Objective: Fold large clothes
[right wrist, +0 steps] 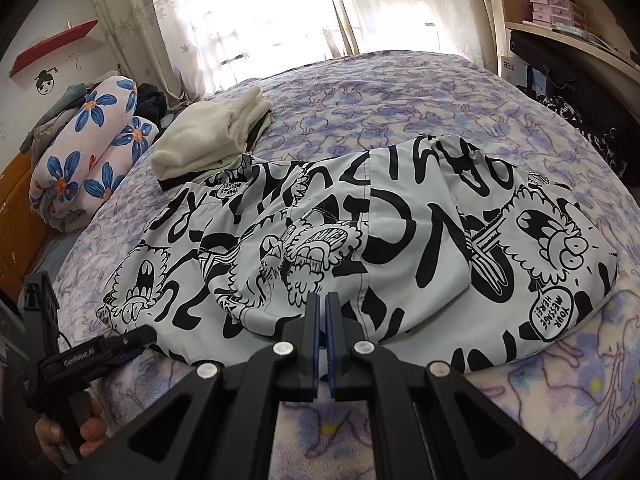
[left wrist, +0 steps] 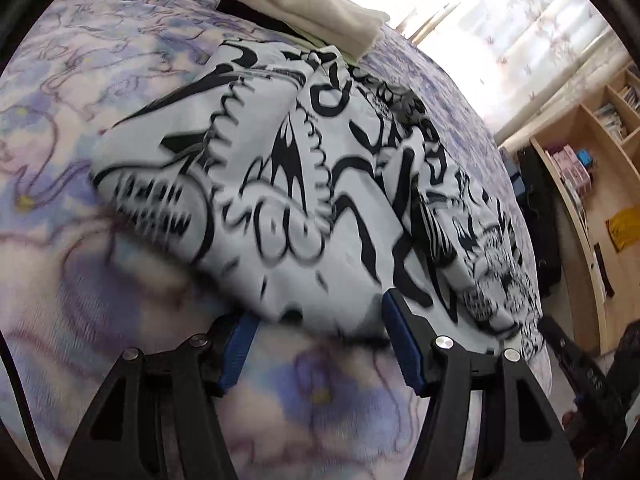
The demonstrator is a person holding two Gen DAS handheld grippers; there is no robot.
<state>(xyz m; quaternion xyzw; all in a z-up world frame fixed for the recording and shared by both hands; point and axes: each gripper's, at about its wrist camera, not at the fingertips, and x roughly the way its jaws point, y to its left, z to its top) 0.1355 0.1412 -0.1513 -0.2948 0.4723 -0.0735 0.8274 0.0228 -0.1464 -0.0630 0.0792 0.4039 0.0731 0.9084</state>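
A large white garment with black cartoon print [right wrist: 360, 240] lies crumpled and partly folded on the purple patterned bed cover [right wrist: 400, 92]. My right gripper [right wrist: 322, 298] is shut, its tips resting over the garment's near edge; whether fabric is pinched between them does not show. My left gripper [left wrist: 320, 312] is open at the garment's [left wrist: 300, 168] near hem, its blue pads [left wrist: 240, 344] on either side of the edge without pressing on it. In the right wrist view the left gripper [right wrist: 132, 340] sits at the garment's left corner, held by a hand [right wrist: 76, 436].
A folded cream cloth [right wrist: 212, 136] on a dark item lies at the far side of the bed. Rolled floral bedding [right wrist: 92, 148] sits at the left by the wall. Wooden shelves [left wrist: 592, 168] and a desk stand beside the bed. Bright curtains [right wrist: 260, 8] hang behind.
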